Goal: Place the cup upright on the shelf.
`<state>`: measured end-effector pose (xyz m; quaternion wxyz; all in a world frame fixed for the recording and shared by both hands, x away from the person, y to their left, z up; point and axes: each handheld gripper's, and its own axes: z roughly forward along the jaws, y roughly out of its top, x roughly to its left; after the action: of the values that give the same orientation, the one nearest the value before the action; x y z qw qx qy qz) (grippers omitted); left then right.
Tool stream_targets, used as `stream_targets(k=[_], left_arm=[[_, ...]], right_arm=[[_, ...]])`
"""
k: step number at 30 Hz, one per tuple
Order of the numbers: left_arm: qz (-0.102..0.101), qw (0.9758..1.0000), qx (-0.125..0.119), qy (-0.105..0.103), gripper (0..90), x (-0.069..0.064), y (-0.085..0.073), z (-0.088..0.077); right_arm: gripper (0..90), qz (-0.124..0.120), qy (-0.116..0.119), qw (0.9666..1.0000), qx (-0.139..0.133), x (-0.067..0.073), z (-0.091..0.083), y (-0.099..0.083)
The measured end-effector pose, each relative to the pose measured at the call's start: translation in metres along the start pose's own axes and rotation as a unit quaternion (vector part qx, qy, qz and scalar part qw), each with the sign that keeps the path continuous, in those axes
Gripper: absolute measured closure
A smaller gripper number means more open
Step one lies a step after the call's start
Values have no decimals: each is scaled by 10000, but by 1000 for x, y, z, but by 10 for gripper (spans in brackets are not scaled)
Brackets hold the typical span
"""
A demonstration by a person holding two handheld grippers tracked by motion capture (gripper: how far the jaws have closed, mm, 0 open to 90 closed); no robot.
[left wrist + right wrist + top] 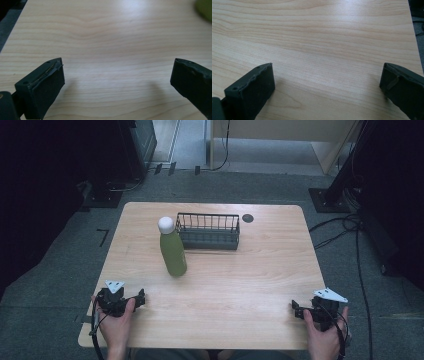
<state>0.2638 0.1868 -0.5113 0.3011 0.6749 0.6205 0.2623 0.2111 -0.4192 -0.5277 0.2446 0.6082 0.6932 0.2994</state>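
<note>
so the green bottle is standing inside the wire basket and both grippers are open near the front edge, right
Not quite. The green bottle stands on the table, just outside the wire basket, at its left end; the high view shows this. The rest holds: the left gripper and right gripper are both open near the front edge.

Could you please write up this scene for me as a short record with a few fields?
surface: wooden table
bottle: green, white cap, upright, left of centre
basket: dark wire, empty, beside the bottle towards the far edge
left gripper: near left corner, jaws wide apart, holding nothing
right gripper: near right corner, jaws wide apart, holding nothing
floor: grey carpet, cables at right
</note>
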Motion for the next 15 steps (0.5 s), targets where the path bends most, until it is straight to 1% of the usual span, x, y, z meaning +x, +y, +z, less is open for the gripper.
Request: stream_targets(k=[2,3,4,6,8,11,13,15], left_arm=[[7,9998,-145,-113,0,-7,3,-6],[66,9996,-207,-172,0,-11,5,-9],[66,9996,-207,-172,0,-11,5,-9],[297,9984,-396,-276,0,-23,13,-21],[337,9974,-495,-390,0,-27,18,-27],[330,9959,-617,-574,0,-31,26,-33],[323,9950,-660,-679,0,-34,31,-35],[375,9939,-718,-754,0,-37,34,-35]], right_arm=[[0,2,0,10000,1,0,0,0],[0,1,0,10000,-1,0,0,0],[0,1,0,10000,-1,0,0,0],[0,3,-1,10000,0,0,0,0],[0,1,0,10000,-1,0,0,0],[0,-1,1,10000,1,0,0,0],[0,-1,1,10000,1,0,0,0],[0,0,0,10000,1,0,0,0]])
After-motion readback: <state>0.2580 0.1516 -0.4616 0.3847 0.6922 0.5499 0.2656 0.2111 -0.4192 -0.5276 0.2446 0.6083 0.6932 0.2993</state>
